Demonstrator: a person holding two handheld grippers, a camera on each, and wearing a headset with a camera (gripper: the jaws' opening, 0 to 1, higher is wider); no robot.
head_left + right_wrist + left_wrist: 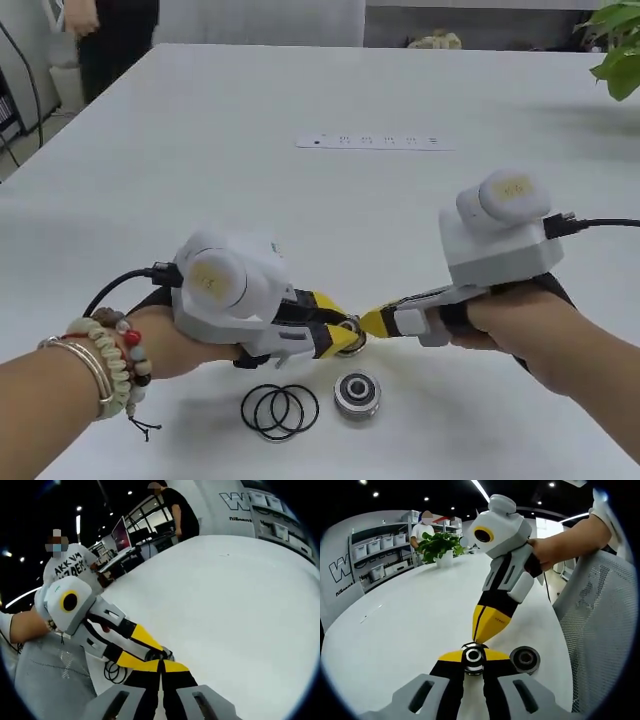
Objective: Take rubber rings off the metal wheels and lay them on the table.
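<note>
Head view: left tool (345,338) clenched around small round metal wheel (474,660), off smooth white bench (300,200). Right tool (372,322) pinched together, yellow tips touching that wheel's rim. Just below both tools, second shiny metal wheel (357,393) lying beside thin black rubber rings (280,410), overlapping, flat.

Rings (279,410) lie on table (300,220), left of wheel (357,393).

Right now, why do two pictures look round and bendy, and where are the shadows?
Left gripper view: a fisheye lens curves the white table edge, ceiling lights glare as streaks, and the small metal wheel in the left claw looks sharp. Right gripper view: same bending, dark ceiling. Head view: straight lines, soft light, faint shadows under the thin black rubber rings.
</note>
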